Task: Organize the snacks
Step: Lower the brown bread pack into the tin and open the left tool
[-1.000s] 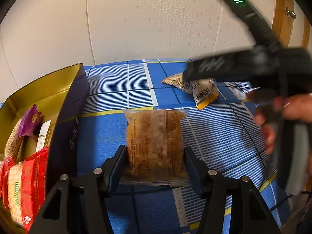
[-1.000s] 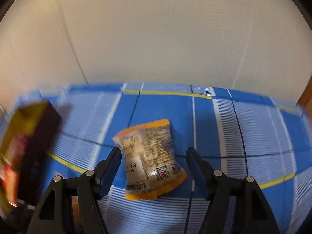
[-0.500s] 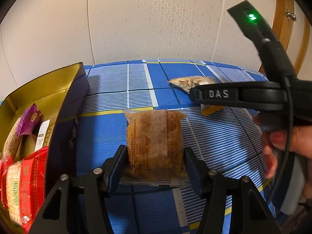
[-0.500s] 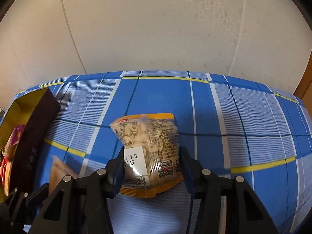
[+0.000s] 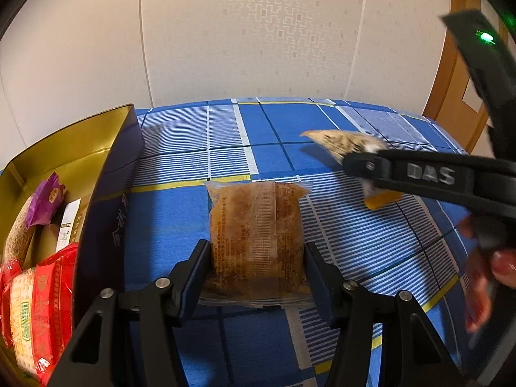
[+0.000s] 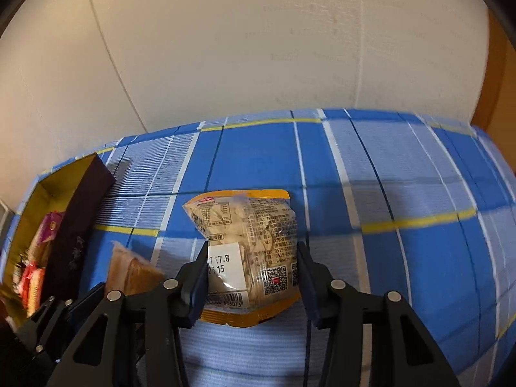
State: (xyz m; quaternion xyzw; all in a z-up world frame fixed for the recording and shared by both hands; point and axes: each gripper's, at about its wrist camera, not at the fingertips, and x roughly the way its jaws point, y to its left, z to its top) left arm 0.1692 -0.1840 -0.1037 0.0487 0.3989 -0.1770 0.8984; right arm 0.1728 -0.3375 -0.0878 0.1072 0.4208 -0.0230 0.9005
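- Left wrist view. Left gripper (image 5: 256,258) angles downward over the blue plaid cloth (image 5: 180,219); its fingers (image 5: 196,267) press on both sides of a brown snack packet (image 5: 256,232) lying flat on the cloth.
- Gold-lined box (image 5: 106,174) stands open just left of that packet, with a purple packet (image 5: 48,198) and red packets (image 5: 48,290) inside.
- Right gripper (image 5: 358,164) reaches in from the right edge, blurred; a person's hand (image 5: 490,271) wraps its handle low at the right. Its tip overlaps a pale, orange-edged snack packet (image 5: 342,143) farther back on the cloth.
- Right wrist view. Right gripper (image 6: 253,282) points downward at the cloth (image 6: 403,258); jaws have just been closing, and the fingers (image 6: 196,277) now touch both sides of the orange-edged snack packet (image 6: 248,248), label side up. Whether the packet is off the cloth, I cannot tell.
- Brown packet (image 6: 132,271) lies near, at lower left, with the left gripper's black frame (image 6: 48,322) over its near end.
- Box (image 6: 80,213) sits at the left edge, well apart from the orange-edged packet, packets visible inside.
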